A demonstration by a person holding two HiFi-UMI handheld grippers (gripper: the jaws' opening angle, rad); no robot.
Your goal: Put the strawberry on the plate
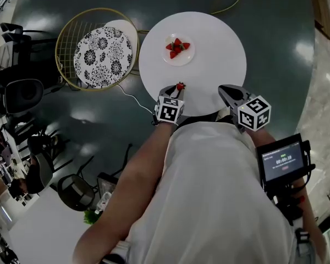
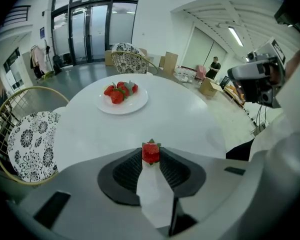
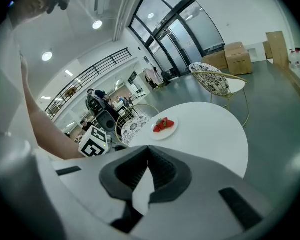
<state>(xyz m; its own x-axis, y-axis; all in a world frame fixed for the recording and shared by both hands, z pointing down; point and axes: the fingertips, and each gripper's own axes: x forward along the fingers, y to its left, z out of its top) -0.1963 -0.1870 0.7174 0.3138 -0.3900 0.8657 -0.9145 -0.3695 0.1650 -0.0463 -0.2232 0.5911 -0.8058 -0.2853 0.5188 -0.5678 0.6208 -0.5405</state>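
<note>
A red strawberry with green leaves is pinched at the tips of my left gripper, which is shut on it. In the head view the gripper hovers over the near edge of the round white table. A white plate holding several strawberries sits farther in on the table, ahead of the left gripper. My right gripper is at the table's near right edge; its jaws meet at the tips with nothing between them. The plate shows far ahead of it.
A gold wire chair with a black-and-white patterned cushion stands left of the table. The person's torso and arms fill the lower head view. A screen device hangs at lower right. Chairs and equipment crowd the far left floor.
</note>
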